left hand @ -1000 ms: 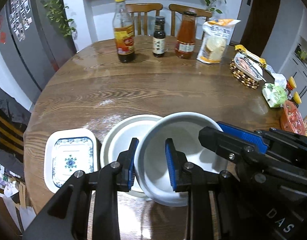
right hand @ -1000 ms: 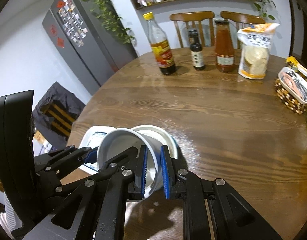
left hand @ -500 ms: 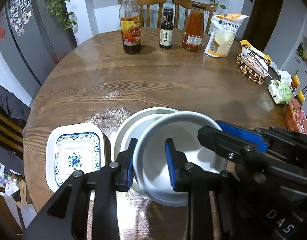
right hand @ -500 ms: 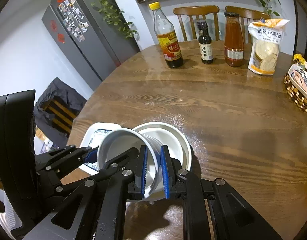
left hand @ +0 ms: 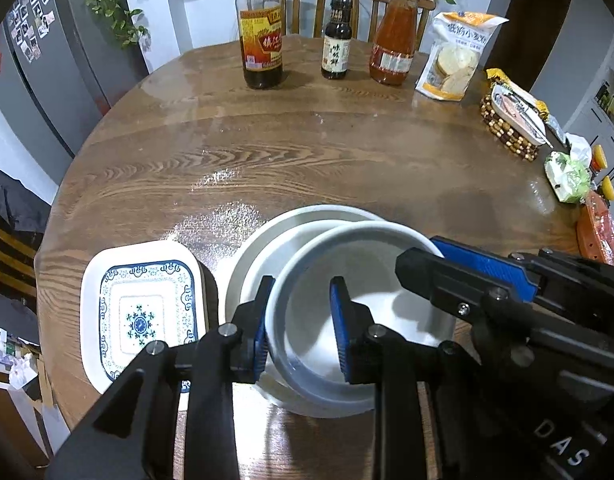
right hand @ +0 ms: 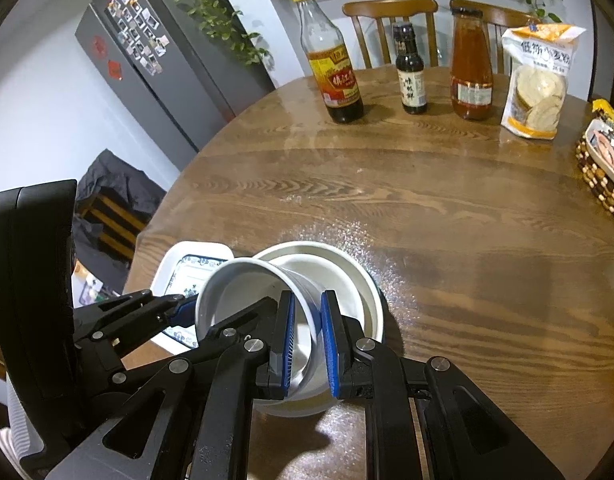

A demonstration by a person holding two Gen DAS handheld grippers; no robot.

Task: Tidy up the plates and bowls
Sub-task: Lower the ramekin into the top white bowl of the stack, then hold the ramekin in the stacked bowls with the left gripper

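A white bowl (left hand: 371,280) is held by both grippers over a round white plate (left hand: 267,248) on the wooden table. My left gripper (left hand: 301,320) straddles the bowl's near-left rim, one pad inside and one outside. My right gripper (right hand: 307,332) is shut on the bowl's right wall (right hand: 303,292); it also shows at the right in the left wrist view (left hand: 483,268). The bowl (right hand: 243,292) is tilted above the plate (right hand: 347,280). A square white plate with a blue pattern (left hand: 141,316) lies left of the round plate, and shows in the right wrist view (right hand: 191,260).
Three sauce bottles (left hand: 261,40) stand at the table's far side with a snack bag (left hand: 459,60) beside them. A beaded basket (left hand: 511,128) and packets (left hand: 567,172) sit at the right edge. Chairs (right hand: 391,20) and a grey fridge (right hand: 147,64) stand beyond the table.
Both grippers with the bowl have risen and drawn back a little toward me; the bowl stays over the round plate. Both grips are unchanged.
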